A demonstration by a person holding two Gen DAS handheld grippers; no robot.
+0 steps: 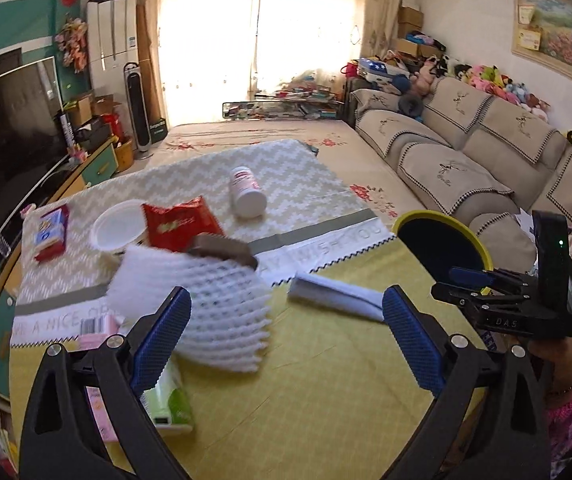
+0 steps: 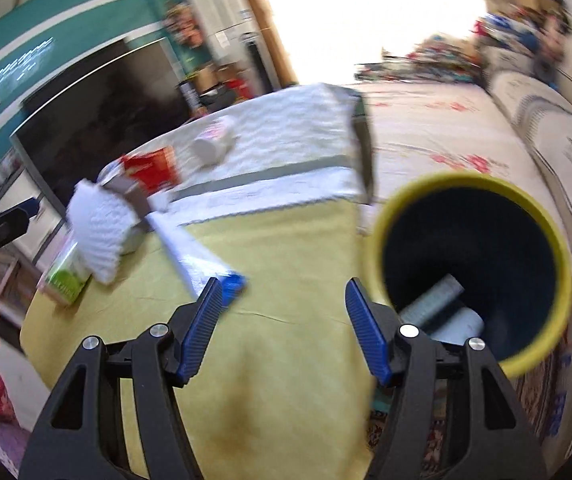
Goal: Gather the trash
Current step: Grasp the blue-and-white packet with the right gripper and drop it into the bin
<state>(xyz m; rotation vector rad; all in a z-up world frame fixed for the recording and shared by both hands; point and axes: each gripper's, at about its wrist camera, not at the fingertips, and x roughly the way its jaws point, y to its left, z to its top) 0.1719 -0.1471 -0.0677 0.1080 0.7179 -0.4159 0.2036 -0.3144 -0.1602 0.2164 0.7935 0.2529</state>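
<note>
Trash lies on a cloth-covered table (image 1: 325, 380). A white foam net (image 1: 206, 304) sits just ahead of my open, empty left gripper (image 1: 286, 336), close to its left finger. A white and blue wrapper (image 1: 337, 294) lies to its right; it also shows in the right wrist view (image 2: 202, 264). A yellow-rimmed bin (image 2: 473, 272) stands at the table's right edge with several items inside. My right gripper (image 2: 282, 328) is open and empty, between the wrapper and the bin. It also shows in the left wrist view (image 1: 469, 276).
A red packet (image 1: 178, 224), a brown wrapper (image 1: 222, 248), a white lid (image 1: 118, 228), a white bottle (image 1: 248, 192), a red and blue pack (image 1: 52, 232), a green carton (image 1: 170, 396) and a pink box (image 1: 98, 328) lie on the table. A sofa (image 1: 465, 160) is right, a TV (image 1: 6, 120) left.
</note>
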